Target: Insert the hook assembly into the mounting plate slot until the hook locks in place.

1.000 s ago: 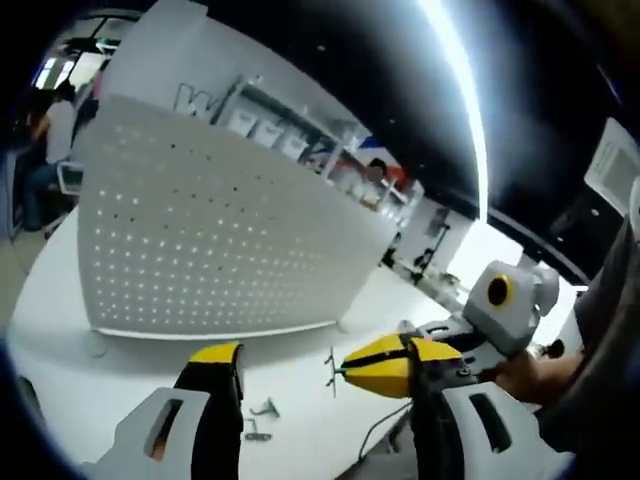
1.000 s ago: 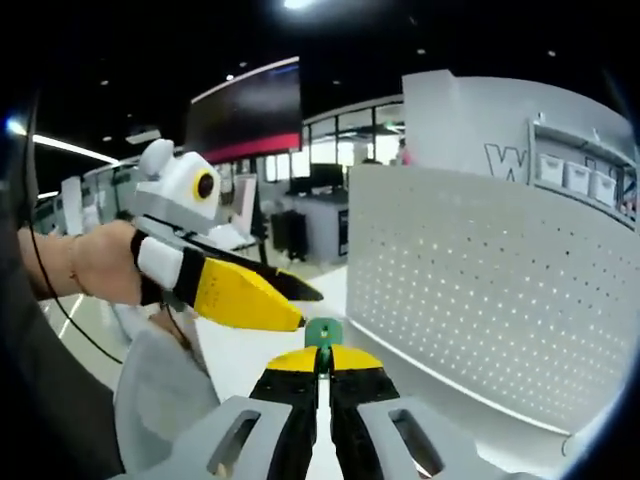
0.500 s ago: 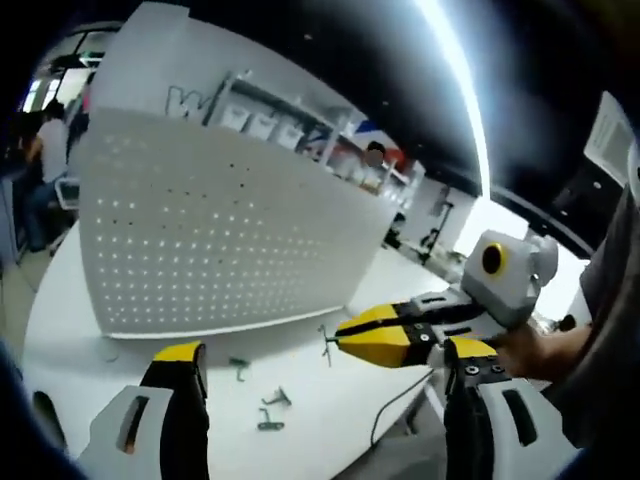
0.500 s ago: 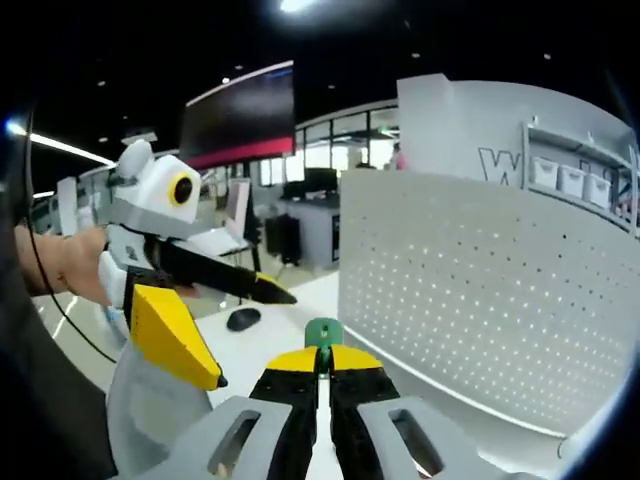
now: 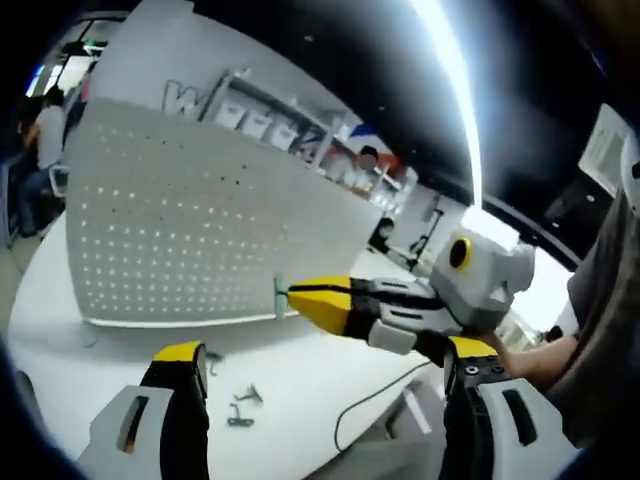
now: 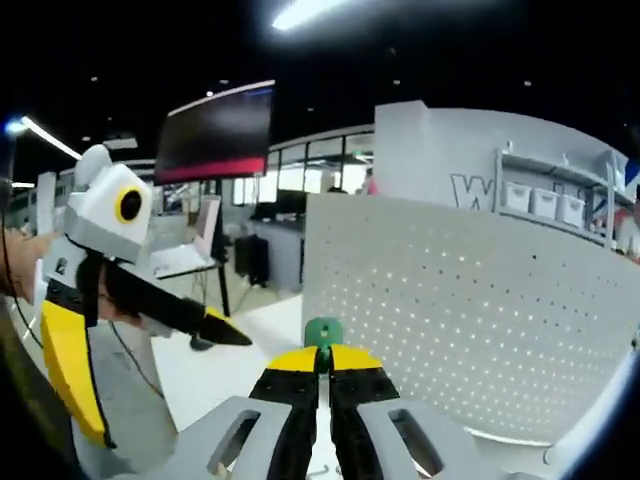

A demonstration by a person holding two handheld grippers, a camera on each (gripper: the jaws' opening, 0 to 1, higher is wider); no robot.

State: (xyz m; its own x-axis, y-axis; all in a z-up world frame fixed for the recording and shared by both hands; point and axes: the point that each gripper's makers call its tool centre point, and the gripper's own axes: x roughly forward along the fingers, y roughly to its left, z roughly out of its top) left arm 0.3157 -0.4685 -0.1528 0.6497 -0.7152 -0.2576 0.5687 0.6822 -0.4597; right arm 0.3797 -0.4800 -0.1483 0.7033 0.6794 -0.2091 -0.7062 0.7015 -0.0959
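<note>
Left gripper (image 5: pixel 315 375): jaws spread wide, one yellow-tipped jaw rising at 7 o'clock and the other at 5 o'clock of the left gripper view, nothing between them and nothing touched. In the right gripper view the same left gripper (image 6: pixel 130 330) enters from 9 o'clock, its jaws likewise well apart, one yellow finger hanging toward 8 o'clock and one dark finger reaching toward the centre.

Right gripper (image 6: pixel 322 352): jaws drawn together at 6 o'clock of the right gripper view, clamped on the hook assembly (image 6: pixel 323 331), whose green end stands up just above the yellow tips. In the left gripper view this right gripper (image 5: pixel 300 293) comes in from 3 o'clock, held by a hand (image 5: pixel 520 362) at 4 o'clock, its yellow tips closed on the thin upright hook assembly (image 5: pixel 279 298) near centre.

Mounting plate (image 5: pixel 190 235): white perforated panel, standing upright on the white table (image 5: pixel 310 380), occupying 9 to 12 o'clock of the left gripper view. The held hook sits just in front of its lower right portion; contact cannot be told. In the right gripper view the mounting plate (image 6: pixel 470 310) spans centre to 3 o'clock, beyond the gripped hook.

Loose metal hooks (image 5: pixel 240 408): a few small pieces lying on the table at 6 o'clock of the left gripper view, between the jaws' line and the plate's base.

Cable (image 5: pixel 370 405): dark, thin, trailing across the table at 5 o'clock.

Shelf with white bins (image 6: pixel 545 195): on the wall behind the plate, at 2 o'clock of the right gripper view.
</note>
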